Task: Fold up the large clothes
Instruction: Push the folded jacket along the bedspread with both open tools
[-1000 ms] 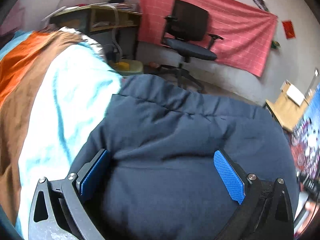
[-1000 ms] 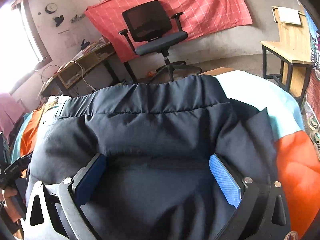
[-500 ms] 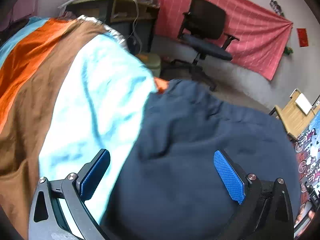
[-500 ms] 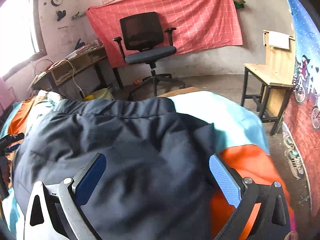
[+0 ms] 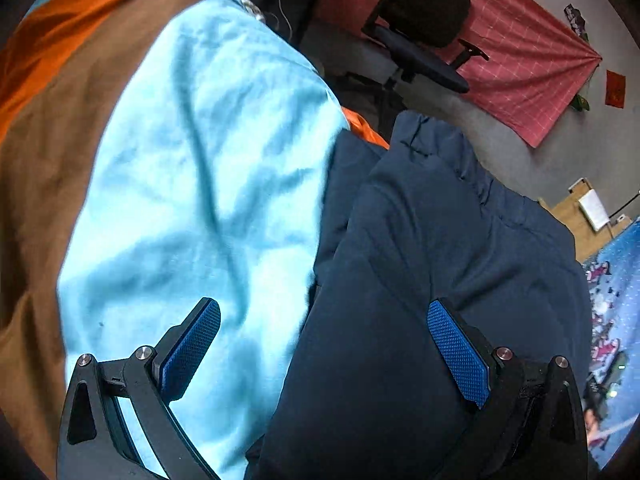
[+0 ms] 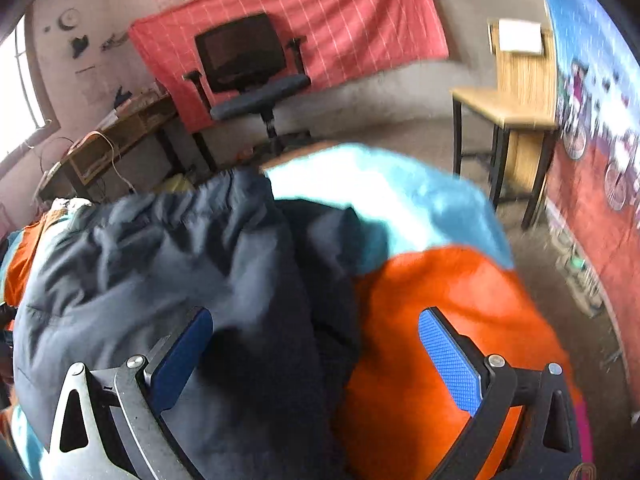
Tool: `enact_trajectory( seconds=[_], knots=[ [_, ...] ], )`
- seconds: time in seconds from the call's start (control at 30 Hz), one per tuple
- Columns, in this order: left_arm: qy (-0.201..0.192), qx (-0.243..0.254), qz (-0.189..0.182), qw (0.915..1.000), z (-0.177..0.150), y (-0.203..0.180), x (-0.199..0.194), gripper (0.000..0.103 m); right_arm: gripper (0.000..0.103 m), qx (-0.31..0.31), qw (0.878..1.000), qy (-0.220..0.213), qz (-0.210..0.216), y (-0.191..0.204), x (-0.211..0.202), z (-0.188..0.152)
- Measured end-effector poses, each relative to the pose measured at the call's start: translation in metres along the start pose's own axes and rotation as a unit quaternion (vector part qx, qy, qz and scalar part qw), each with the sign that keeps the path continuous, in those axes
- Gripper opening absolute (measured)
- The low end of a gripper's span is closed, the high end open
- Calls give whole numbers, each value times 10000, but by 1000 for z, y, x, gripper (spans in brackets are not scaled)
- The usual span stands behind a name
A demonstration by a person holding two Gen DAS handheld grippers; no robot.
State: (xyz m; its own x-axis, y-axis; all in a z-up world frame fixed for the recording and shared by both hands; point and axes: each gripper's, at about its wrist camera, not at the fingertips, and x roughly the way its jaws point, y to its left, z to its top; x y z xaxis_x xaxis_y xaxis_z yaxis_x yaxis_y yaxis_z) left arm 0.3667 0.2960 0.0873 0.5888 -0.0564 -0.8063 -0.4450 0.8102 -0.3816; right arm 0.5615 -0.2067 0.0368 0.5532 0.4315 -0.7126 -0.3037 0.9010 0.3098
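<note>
Navy padded jacket (image 5: 420,280) lies bunched on a striped bedspread (image 5: 200,200) of pale blue, brown and orange bands, its gathered hem toward the far edge of the bed. Layers appear doubled over one another along its left edge, so at least one fold looks done; judged state: partway, with squaring-up and further folds left. Left gripper (image 5: 324,344) hovers near the jacket's left edge, jaws spread wide, gripping nothing; one pad over blue sheet, the other over navy cloth. Right gripper (image 6: 316,352) likewise spread and empty, straddling the jacket's right edge and the orange band.

Beyond the bed: office chair (image 6: 252,80) before a red cloth (image 6: 320,20) on the wall, wooden table (image 6: 516,112) far right.

Unclear: sleeves and collar not identifiable; near end of jacket cut off below both views; right view motion-blurred.
</note>
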Motion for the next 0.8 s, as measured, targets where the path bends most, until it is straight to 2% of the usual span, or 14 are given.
enact_trajectory(
  seconds=[0.13, 0.3, 0.53, 0.8],
  knots=[
    [212, -15, -124, 9997, 2, 2, 9, 102, 103, 291, 9990, 196, 276, -8, 13, -5],
    [257, 91, -188, 9995, 7, 6, 10, 102, 103, 659, 9945, 437, 685, -21, 23, -8],
    [426, -257, -574, 9971, 9, 19, 17, 102, 103, 684, 9941, 418, 732, -19, 23, -7],
    [407, -230, -625, 9970, 18, 22, 13, 102, 103, 782, 9925, 382, 858, -24, 25, -6]
  ],
)
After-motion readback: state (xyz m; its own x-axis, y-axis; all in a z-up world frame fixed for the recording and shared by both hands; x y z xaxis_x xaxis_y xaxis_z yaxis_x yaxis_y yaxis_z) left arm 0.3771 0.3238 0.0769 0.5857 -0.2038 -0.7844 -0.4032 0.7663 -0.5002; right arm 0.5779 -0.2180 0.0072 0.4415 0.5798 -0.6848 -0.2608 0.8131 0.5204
